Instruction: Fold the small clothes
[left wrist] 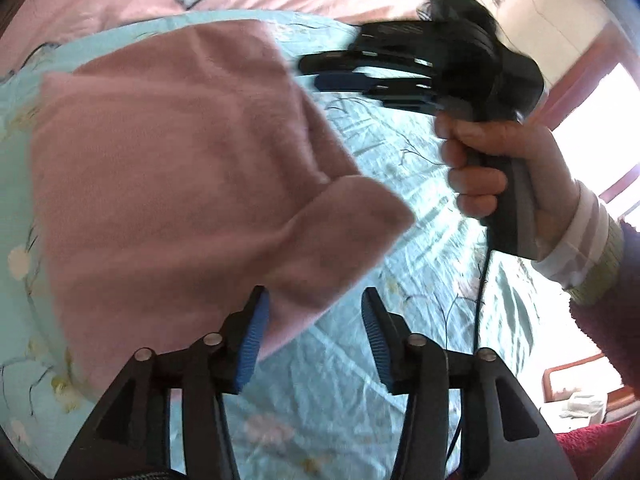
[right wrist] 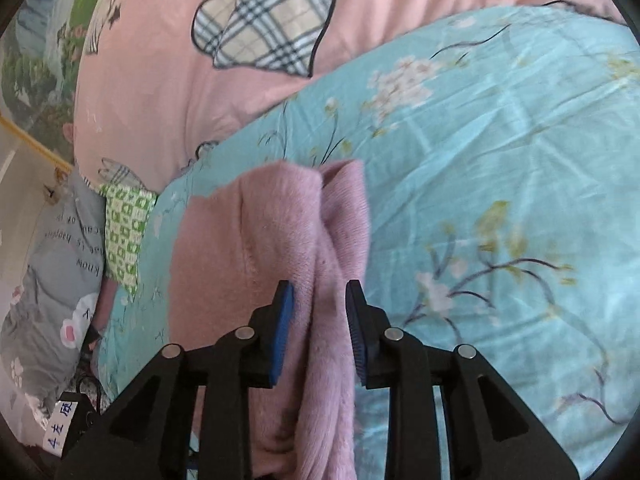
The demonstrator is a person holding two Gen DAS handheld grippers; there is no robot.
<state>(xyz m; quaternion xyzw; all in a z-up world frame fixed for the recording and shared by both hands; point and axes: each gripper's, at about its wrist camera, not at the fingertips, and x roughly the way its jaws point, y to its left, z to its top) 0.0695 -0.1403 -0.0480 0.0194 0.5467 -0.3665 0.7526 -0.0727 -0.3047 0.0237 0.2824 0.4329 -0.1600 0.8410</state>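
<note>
Pink fleece garment [left wrist: 172, 168] on a pale blue flowered bedspread [left wrist: 400, 184], partly folded, one flap doubled over at the near edge. Left gripper [left wrist: 316, 344] half open beside that edge, holding nothing; right gripper [right wrist: 318, 332] narrowly parted astride a bunched ridge, pads apparently clear. Judged midway: smoothing and another fold left.

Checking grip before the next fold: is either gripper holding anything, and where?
Nothing is held. Both grippers, left and right, stand open over the pink garment.
</note>
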